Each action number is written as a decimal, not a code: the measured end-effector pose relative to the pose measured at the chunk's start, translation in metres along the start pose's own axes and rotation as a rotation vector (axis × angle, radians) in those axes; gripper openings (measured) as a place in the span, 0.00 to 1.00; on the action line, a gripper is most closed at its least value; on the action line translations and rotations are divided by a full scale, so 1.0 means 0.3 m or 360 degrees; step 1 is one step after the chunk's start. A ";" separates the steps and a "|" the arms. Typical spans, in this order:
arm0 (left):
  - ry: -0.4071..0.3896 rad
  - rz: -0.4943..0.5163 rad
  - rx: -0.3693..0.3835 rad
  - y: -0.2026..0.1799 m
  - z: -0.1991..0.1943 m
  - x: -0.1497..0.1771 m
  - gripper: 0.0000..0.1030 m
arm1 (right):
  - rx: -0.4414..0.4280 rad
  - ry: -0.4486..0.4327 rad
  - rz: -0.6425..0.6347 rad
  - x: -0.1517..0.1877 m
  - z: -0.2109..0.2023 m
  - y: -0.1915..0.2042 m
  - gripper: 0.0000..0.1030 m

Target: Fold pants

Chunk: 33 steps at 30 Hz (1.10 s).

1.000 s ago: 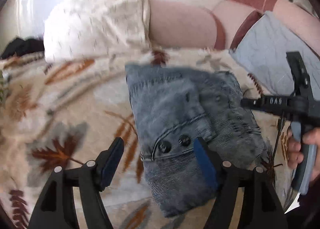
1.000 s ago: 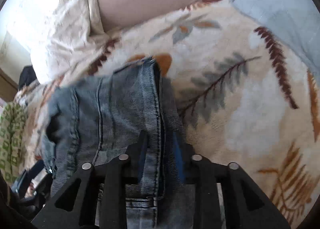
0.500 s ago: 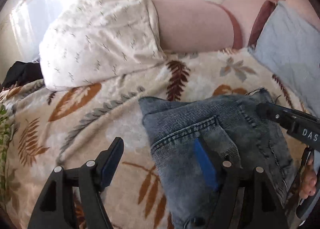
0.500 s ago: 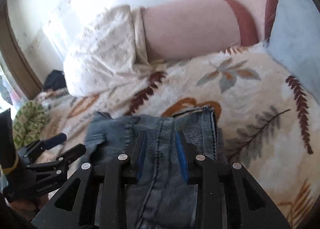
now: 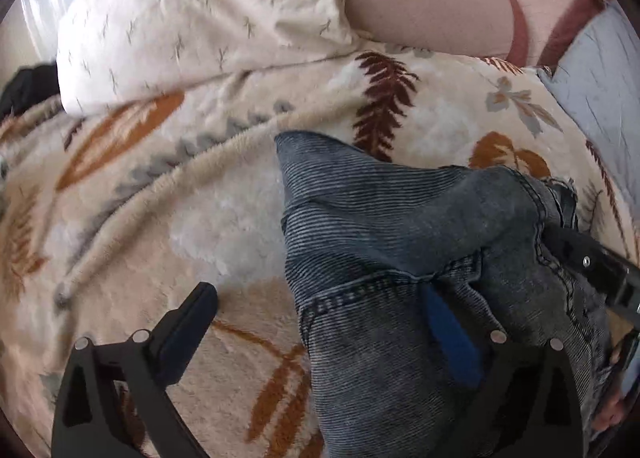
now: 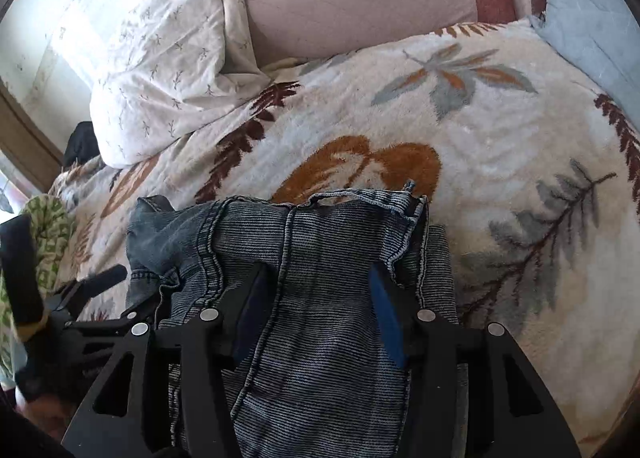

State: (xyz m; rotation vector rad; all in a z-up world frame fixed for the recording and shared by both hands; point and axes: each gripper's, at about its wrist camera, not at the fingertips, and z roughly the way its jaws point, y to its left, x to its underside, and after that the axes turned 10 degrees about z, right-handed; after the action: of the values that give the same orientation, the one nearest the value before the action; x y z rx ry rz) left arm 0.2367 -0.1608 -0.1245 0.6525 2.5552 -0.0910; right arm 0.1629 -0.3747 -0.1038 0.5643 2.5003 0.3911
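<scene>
The pants (image 6: 320,258), grey-blue denim, lie folded in a bundle on the leaf-patterned blanket (image 6: 500,117) of the bed. My right gripper (image 6: 316,310) is over them with its fingers spread apart, the cloth lying loose between them. My left gripper (image 5: 320,326) is also wide open; its right finger rests on the denim, its left one over the blanket. A white pillow (image 5: 192,9) lies behind.

Pants (image 5: 400,258) run off the bottom edge in both views
</scene>
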 end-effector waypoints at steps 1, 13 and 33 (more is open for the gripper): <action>-0.0011 0.0003 -0.0006 -0.001 -0.014 0.002 1.00 | -0.0005 -0.0007 0.0008 0.001 -0.002 -0.002 0.47; -0.0387 0.0123 -0.0052 -0.002 -0.405 0.228 0.92 | -0.0122 -0.0159 -0.0258 0.172 -0.292 0.122 0.53; -0.0263 0.0394 -0.0282 -0.145 -0.261 0.348 0.96 | 0.0033 0.0016 -0.0403 0.393 -0.198 0.079 0.55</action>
State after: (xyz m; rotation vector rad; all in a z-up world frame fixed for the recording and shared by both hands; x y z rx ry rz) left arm 0.1018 -0.1398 -0.1089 0.8475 2.2744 0.1577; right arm 0.0466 -0.3082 -0.0987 0.2484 2.5470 0.2715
